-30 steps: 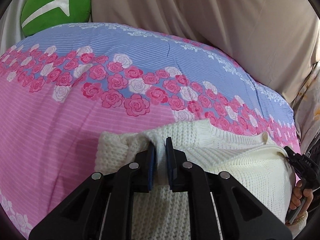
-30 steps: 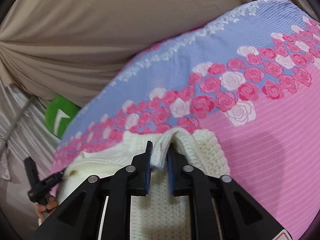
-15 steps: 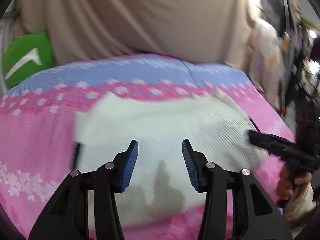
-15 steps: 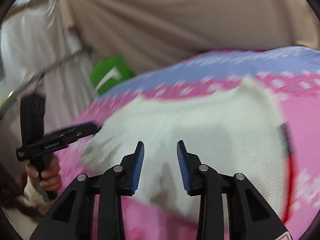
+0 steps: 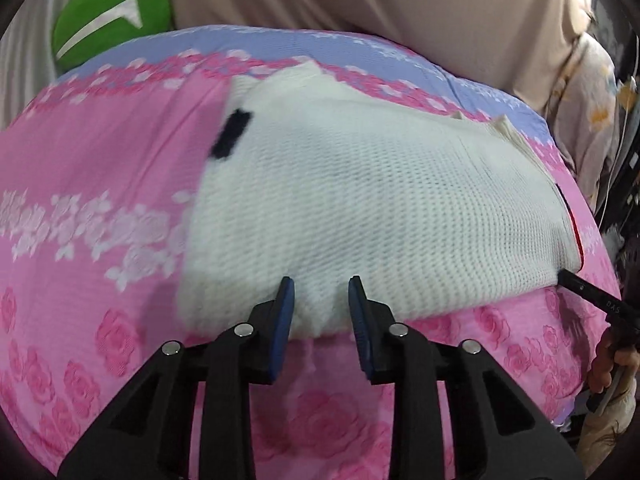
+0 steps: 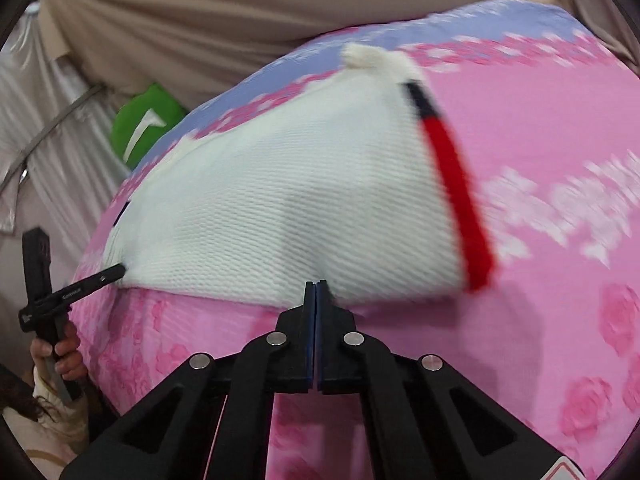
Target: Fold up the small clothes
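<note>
- Sweater (image 5: 360,200) now spread flat on flowered bed (image 5: 100,184), no longer bunched at far edge.
- Left claw (image 5: 320,300) closing around near hem.
- Right claw (image 6: 316,292) clenched on near hem, ready for next fold.

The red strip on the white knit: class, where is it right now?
In the right wrist view the red strip runs along the right edge of the white knit, which lies on the pink flowered bedspread.
</note>
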